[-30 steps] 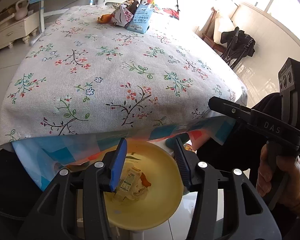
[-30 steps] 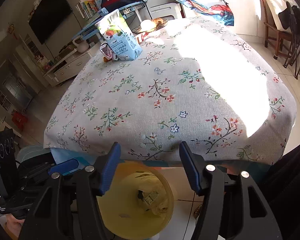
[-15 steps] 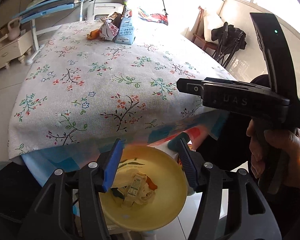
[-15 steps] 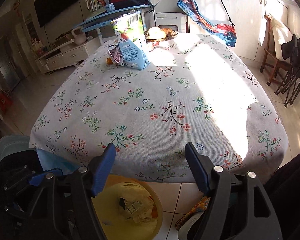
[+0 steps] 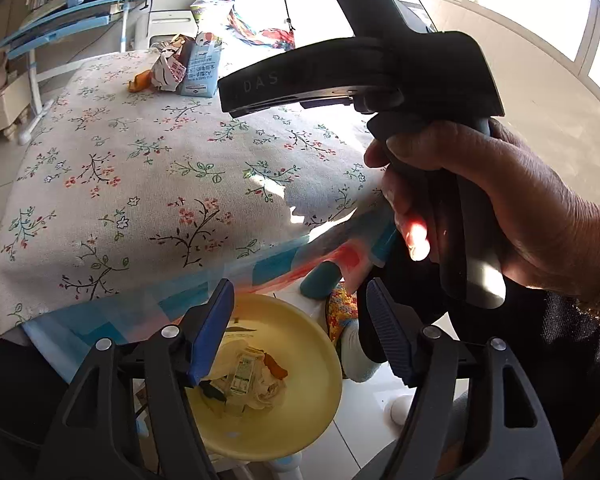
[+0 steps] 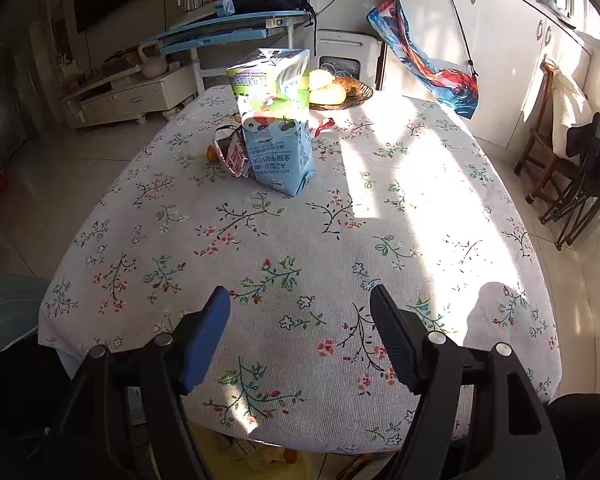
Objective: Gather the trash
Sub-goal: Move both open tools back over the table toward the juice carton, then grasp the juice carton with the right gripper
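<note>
A blue milk carton (image 6: 278, 128) stands on the far part of the floral tablecloth (image 6: 300, 240), with a crumpled red-and-white wrapper (image 6: 232, 154) and an orange scrap (image 6: 211, 153) at its left. The same carton (image 5: 202, 64) and wrapper (image 5: 168, 70) show far off in the left wrist view. A yellow bin (image 5: 300, 360) holding crumpled trash (image 5: 246, 380) sits below the table's near edge. My left gripper (image 5: 300, 332) is open and empty over the bin. My right gripper (image 6: 300, 340) is open and empty over the table's near edge.
A basket of bread (image 6: 336, 90) sits at the table's far end. A blue desk (image 6: 220, 32) and a white cabinet (image 6: 128, 96) stand behind. Wooden and folding chairs (image 6: 572, 160) are at the right. The right hand and its gripper handle (image 5: 440, 152) fill the left wrist view's right side.
My right gripper has risen from beside the bin and moved forward over the table. My left gripper stays open over the bin, tilted slightly upward.
</note>
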`<state>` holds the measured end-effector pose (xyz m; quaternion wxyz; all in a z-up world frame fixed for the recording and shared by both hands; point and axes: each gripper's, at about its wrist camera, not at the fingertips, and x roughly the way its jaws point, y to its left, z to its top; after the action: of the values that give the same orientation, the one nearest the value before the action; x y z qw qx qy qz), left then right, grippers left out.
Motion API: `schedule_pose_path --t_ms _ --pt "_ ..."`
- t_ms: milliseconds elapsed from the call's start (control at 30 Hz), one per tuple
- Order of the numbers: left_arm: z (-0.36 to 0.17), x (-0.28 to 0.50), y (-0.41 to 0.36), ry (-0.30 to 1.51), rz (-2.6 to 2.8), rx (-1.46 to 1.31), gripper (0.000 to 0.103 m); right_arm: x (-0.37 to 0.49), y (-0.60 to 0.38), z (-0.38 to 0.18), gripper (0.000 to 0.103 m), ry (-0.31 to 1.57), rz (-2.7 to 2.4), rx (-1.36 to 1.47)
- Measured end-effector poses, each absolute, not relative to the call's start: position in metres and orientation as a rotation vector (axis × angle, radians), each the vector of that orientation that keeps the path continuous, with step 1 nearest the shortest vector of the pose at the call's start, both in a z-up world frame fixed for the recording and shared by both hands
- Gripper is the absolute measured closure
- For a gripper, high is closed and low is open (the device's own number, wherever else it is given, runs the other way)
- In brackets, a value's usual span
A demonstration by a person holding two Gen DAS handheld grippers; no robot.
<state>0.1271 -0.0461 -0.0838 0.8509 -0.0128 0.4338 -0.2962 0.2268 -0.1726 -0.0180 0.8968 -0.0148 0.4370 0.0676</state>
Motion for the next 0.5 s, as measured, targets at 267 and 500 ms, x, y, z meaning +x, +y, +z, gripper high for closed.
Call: schedule_pose_path --t_ms 267,500 --pt "-0.092 0.131 -0.033 0.952 -0.586 -0.038 0.034 0.248 -0.142 -0.007 0.033 0.842 0.194 -0.092" --pt "-0.099 0.123 -0.053 0.971 -0.6 0.093 0.033 0.278 -0.143 0.011 0.027 0.732 0.18 -0.005"
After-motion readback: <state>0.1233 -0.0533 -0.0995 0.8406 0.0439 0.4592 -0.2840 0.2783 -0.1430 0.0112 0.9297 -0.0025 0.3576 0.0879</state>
